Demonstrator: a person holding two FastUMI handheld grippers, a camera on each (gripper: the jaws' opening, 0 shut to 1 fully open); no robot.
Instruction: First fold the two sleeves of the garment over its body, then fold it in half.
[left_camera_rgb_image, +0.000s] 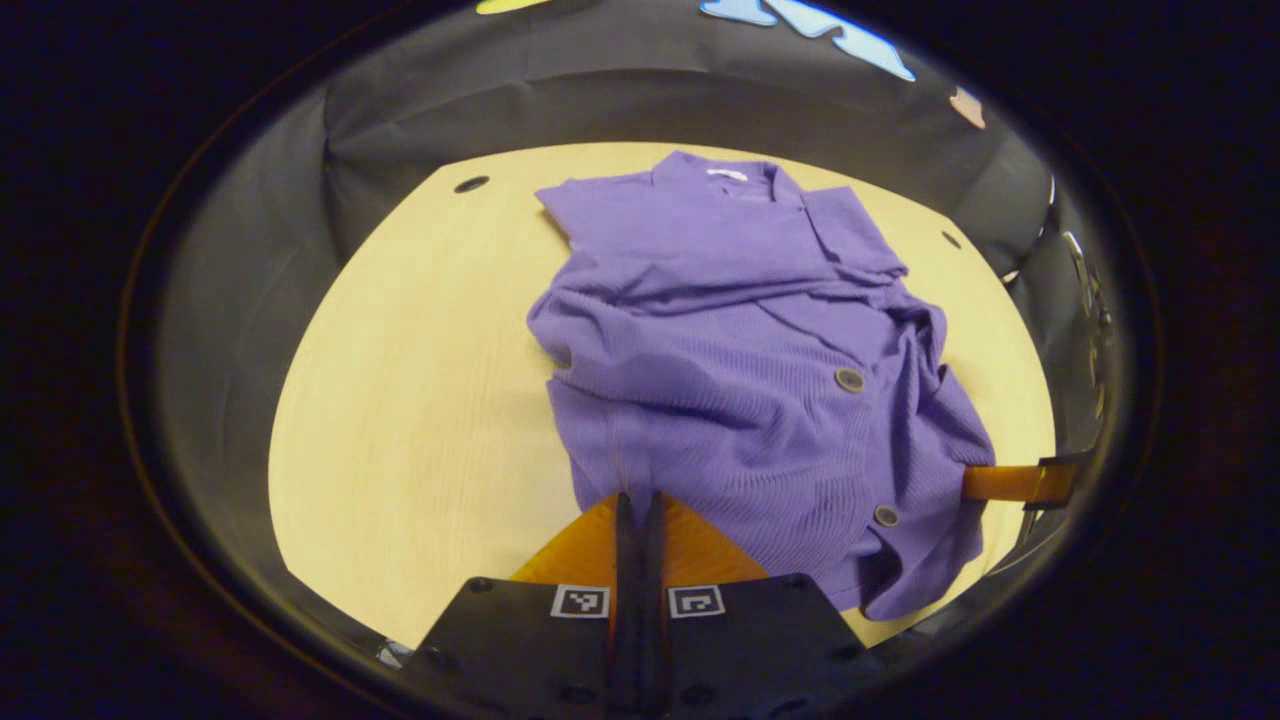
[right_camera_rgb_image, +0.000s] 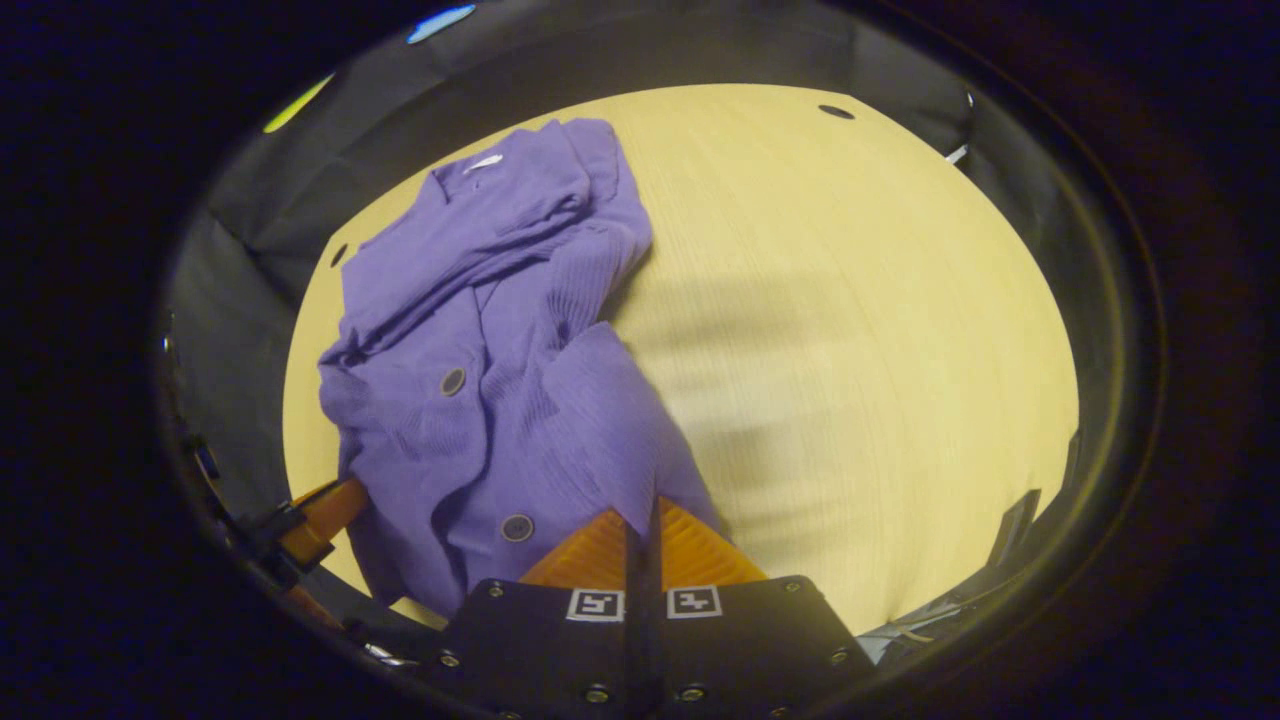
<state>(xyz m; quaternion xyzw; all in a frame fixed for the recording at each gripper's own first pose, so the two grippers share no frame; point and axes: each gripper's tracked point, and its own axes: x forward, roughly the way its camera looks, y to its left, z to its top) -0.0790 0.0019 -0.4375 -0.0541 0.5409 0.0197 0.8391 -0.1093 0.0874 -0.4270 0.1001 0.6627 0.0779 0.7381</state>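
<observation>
- Left gripper (left_camera_rgb_image: 638, 500): fingers pressed together at the near hem of the cardigan (left_camera_rgb_image: 740, 370), left corner. Cloth meets the tips; a pinch of hem looks caught between them, though the fold itself is hidden.
- Right gripper (right_camera_rgb_image: 645, 512): fingers likewise closed tight, tips at the hem's other corner. It seems to have a pinch of cloth too. In the left gripper view it pokes out from under the cardigan's right edge.
- Cardigan: purple ribbed knit with buttons (left_camera_rgb_image: 850, 379) down the front, lying on the table (left_camera_rgb_image: 420, 400), collar at the far side, hem nearest both grippers.
- Sleeves appear already folded across the chest, leaving a rumpled band below the collar.
- Step in hand, by my reading: the fold in half, hem carried up toward the collar.
- Handling: soft, light, limp, stretchy knit. Will sag between the two holds and drag the sleeves loose if lifted unevenly.
- Best hold: both hem corners, through all layers, raised together.
</observation>
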